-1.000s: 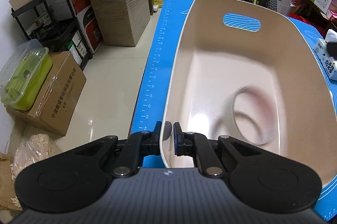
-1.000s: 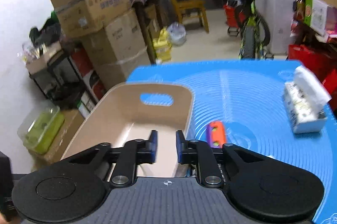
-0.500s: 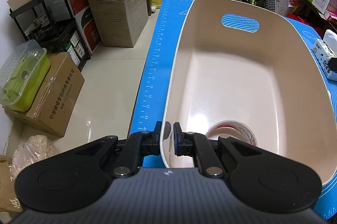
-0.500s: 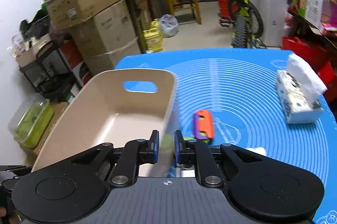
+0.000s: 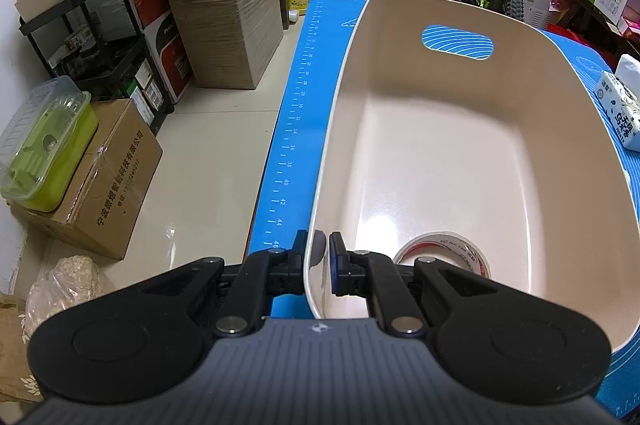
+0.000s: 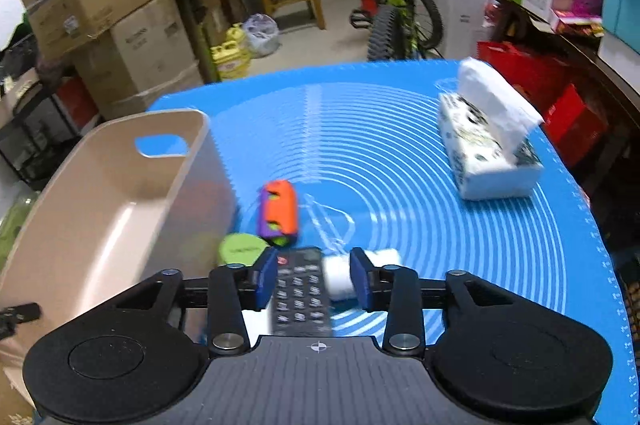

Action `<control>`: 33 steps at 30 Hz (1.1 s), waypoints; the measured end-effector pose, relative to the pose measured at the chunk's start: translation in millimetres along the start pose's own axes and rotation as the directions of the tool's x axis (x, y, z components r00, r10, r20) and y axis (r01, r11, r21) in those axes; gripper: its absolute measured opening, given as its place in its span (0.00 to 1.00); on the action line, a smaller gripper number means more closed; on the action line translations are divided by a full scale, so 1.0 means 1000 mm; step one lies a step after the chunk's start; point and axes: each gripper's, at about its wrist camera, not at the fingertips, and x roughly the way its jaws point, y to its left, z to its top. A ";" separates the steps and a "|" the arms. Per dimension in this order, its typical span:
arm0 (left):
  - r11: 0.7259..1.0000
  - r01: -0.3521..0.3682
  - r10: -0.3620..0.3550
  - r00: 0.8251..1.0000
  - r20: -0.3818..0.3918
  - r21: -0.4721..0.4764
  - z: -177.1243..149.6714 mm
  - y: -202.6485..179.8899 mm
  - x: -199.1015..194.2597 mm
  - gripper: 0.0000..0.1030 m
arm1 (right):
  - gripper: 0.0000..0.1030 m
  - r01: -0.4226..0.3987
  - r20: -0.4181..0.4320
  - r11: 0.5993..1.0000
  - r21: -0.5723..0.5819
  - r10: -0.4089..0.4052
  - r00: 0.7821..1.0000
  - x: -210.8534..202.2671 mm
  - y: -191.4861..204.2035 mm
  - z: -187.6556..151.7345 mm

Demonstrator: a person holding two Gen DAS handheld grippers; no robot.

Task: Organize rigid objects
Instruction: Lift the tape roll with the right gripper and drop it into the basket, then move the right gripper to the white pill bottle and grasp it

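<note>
Cluttered storeroom, blue mat on worktop (image 6: 420,185); left claw (image 5: 318,255) pinches near rim of beige bin (image 5: 460,145), tape roll (image 5: 442,255) inside at lower centre. Right claw (image 6: 313,279) spread over black remote (image 6: 301,295), lower centre: light, stiff, slick – grip across the long sides

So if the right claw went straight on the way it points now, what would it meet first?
Most likely the black remote control, which lies on the blue mat between the open fingers of the right claw. A white cylindrical object lies just beside it; depth is hard to judge.
</note>
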 end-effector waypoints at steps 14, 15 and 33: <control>1.000 -0.015 0.015 1.000 -0.001 0.017 -0.001 -0.004 0.000 0.12 | 0.69 0.064 -0.053 0.998 -0.029 -0.065 0.996 0.053 -0.032 -0.013; 1.000 -0.016 0.016 1.000 -0.001 0.018 0.000 -0.004 0.000 0.12 | 0.69 0.058 -0.056 0.998 -0.037 -0.060 0.997 0.055 -0.033 -0.013; 0.999 -0.016 0.016 1.000 -0.003 0.031 0.001 -0.004 0.001 0.12 | 0.77 -0.021 -0.008 1.000 -0.008 0.021 1.000 0.089 -0.035 -0.006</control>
